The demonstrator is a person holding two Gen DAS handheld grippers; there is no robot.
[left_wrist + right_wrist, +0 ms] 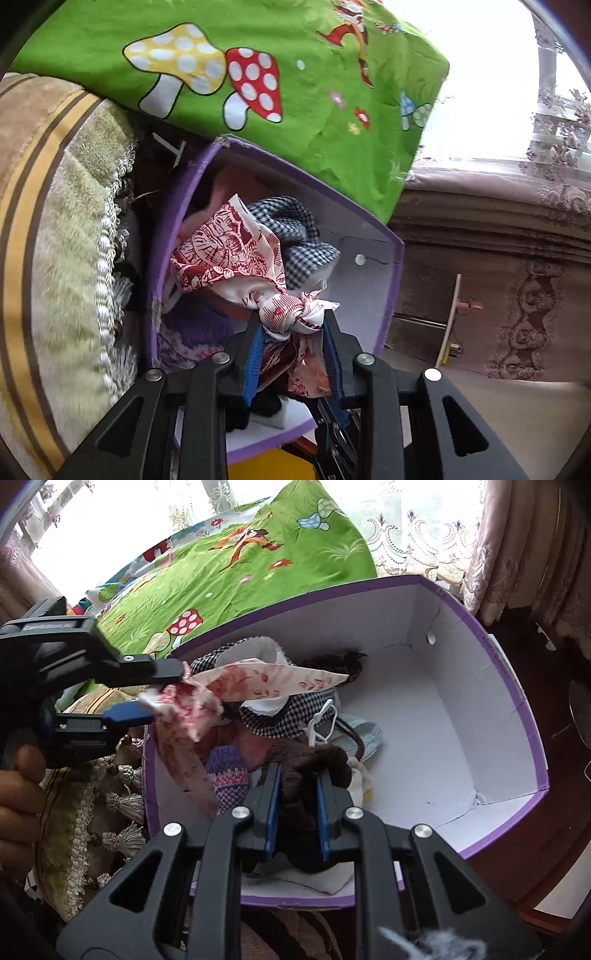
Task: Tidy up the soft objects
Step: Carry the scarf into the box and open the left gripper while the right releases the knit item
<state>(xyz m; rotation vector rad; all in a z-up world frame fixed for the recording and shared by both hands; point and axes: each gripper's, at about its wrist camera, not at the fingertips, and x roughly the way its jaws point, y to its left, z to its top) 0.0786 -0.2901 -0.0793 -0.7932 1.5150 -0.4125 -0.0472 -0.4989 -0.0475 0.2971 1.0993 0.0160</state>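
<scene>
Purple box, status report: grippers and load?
Left gripper shut on red-print scarf. Right gripper shut on brown knit item. Both over purple box. Nothing blocking.

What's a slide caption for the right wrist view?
Right claw grips brown knit over purple-rimmed box; left claw holds red-print scarf.

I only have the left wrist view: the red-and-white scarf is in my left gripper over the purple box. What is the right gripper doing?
Observer: The right gripper is shut on a dark brown knitted item, low inside the purple box.
Operator: Any free room in the box?
Observer: Yes, its right half shows bare white floor.
Operator: Does the scarf hang free?
Observer: The scarf trails from the left gripper over the box's left wall.
</scene>
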